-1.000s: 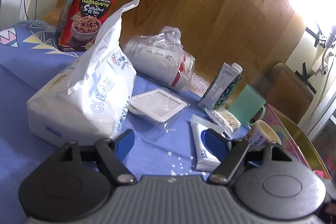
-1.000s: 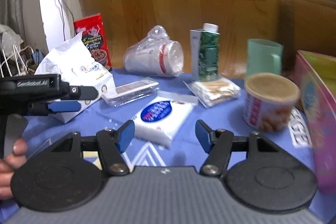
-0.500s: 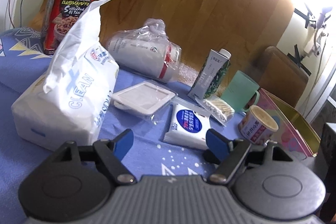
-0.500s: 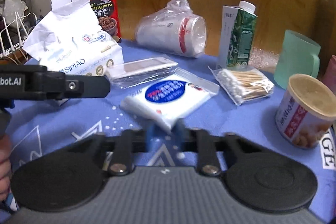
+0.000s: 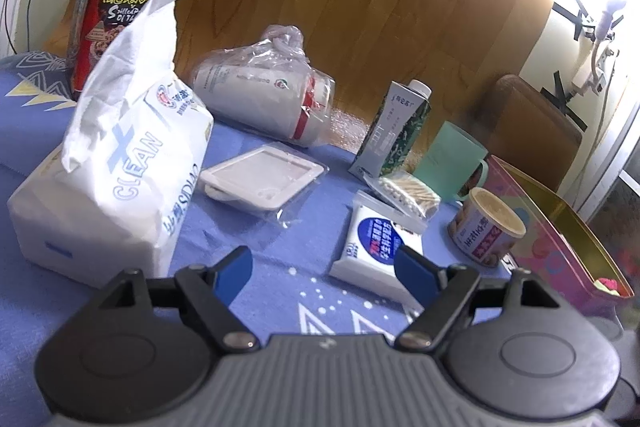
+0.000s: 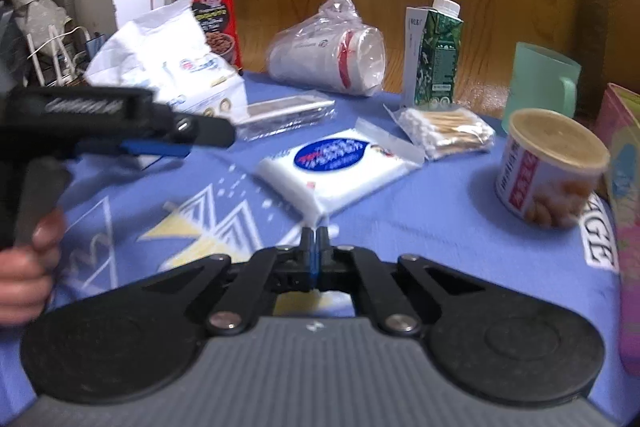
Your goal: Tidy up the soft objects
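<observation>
At right frame edge the pink box [image 6: 624,163] is cut off. Right gripper [image 6: 315,233] jaws pressed together, empty, just short of the wet-wipe pack [image 6: 340,167]'s near corner; they stood apart a second ago. Left gripper [image 5: 324,267] opening, nothing between, tissue bag [image 5: 116,163] beside it.
</observation>
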`<state>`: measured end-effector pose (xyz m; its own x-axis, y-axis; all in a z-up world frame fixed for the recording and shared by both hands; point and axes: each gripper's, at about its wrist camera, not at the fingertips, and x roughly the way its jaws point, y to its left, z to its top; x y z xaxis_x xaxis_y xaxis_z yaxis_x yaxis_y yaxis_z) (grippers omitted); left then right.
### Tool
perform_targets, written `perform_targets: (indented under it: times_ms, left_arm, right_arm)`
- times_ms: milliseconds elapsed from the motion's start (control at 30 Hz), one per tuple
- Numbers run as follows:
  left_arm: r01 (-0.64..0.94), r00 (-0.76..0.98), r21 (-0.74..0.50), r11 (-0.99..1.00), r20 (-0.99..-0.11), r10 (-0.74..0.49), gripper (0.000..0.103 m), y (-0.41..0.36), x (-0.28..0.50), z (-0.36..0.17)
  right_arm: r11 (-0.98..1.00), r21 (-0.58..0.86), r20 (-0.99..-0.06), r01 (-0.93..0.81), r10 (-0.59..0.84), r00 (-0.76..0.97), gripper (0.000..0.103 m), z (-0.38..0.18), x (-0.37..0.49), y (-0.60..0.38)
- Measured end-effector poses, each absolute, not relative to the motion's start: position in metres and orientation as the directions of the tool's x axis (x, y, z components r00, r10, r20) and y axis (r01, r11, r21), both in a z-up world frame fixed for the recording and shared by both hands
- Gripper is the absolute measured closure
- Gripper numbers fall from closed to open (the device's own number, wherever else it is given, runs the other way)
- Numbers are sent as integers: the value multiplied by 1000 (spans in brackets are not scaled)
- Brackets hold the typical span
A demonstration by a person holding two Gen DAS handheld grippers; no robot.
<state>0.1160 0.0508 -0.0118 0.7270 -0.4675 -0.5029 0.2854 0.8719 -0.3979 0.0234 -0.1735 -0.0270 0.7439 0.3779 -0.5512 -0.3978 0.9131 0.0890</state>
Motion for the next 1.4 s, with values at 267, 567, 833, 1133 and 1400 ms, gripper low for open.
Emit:
perform_targets:
  times_ms: [267,567,833,1133,1400]
  left_arm:
    - [279,725,-400,873,-508,-465,23,51,116,-12]
    - [261,715,-432,863,-514,-473,23,57,120,-15]
    - [267,707,-437,859,-517,-482,23,56,121,-15]
    - [278,706,-427,861,-517,-484,23,54,120,-13]
    - [278,704,-430,859,-517,-487,20,54,120,-13]
  right_arm:
    - [928,62,-527,-367,342,778,99,-26,-11,-195]
    - [918,48,-538,-394,357,764,64,-22,21,-174]
    - [892,22,-571,-452,382,727,93,-27,54,-156]
    - [877,-33,-565,-479,379,733,101,-27,44,-153]
    - [879,-13,-570,-477,385,725,101,-27,25,-163]
